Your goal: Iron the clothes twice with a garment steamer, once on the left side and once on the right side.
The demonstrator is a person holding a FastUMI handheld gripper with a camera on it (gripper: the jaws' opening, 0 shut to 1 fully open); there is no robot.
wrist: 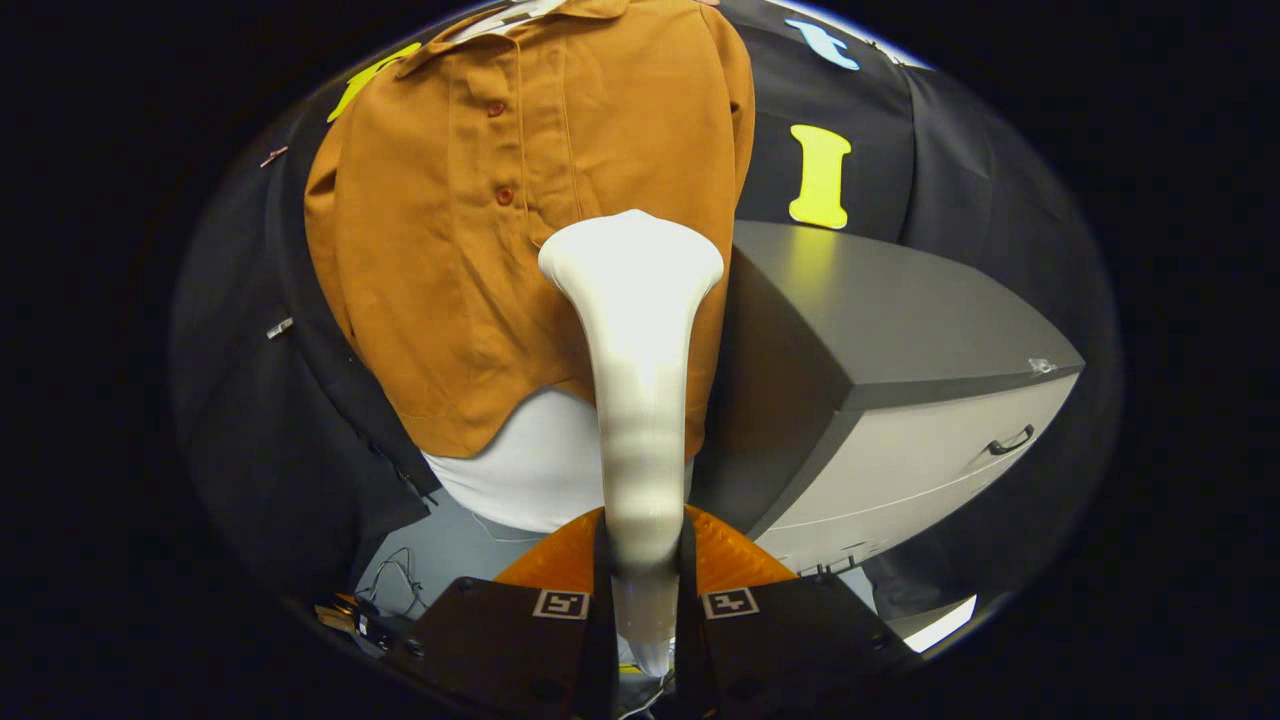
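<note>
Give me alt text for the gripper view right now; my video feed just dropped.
The gripper is shut on a white garment steamer, whose flared head sits against the lower right front of a brown button-up shirt hanging over a white underlayer. A grey cabinet with a drawer handle stands beside the shirt.

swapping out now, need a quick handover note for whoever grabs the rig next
Claw: shut on the white steamer, both fingers pressed to its handle.
Steamer head is raised against the brown shirt, on the panel beside the button placket, around mid-height. Whether it touches the cloth cannot be told.
The shirt hangs over a white underlayer, next to a grey cabinet.
Done: steamer picked up and brought to the shirt.
Left: one frame cannot show which passes are finished, so treat both side passes as open.
</note>
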